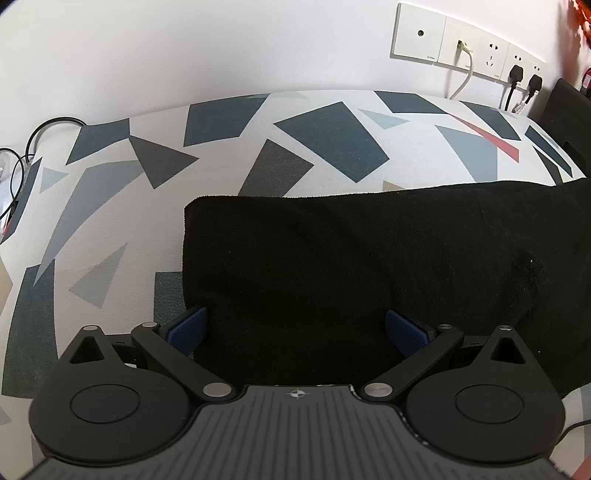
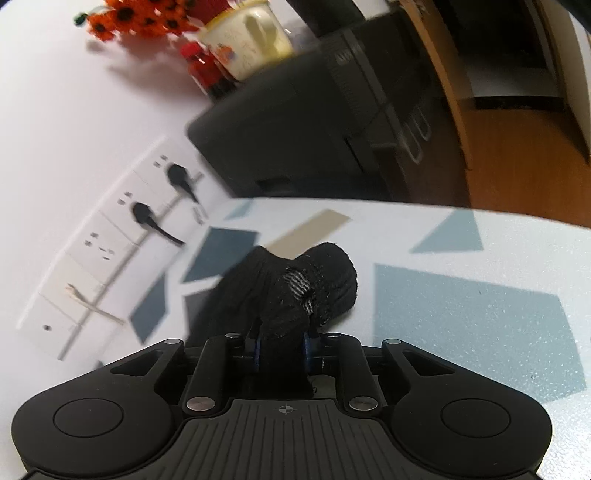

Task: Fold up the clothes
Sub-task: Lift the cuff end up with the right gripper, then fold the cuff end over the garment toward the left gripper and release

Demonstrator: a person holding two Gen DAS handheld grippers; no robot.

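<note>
A black knit garment lies flat across a table covered with a grey, blue and white patterned cloth. My left gripper hovers over the garment's near left part with its blue pads spread wide and nothing pinched between them. In the right wrist view, my right gripper is shut on a bunched end of the black garment, which rises lifted off the tablecloth with a small grey label showing.
A white wall with a socket strip, plugs and cables runs behind the table. Loose cables hang at the left end. A dark cabinet holding a mug and orange flowers stands past the table's right end, on a wooden floor.
</note>
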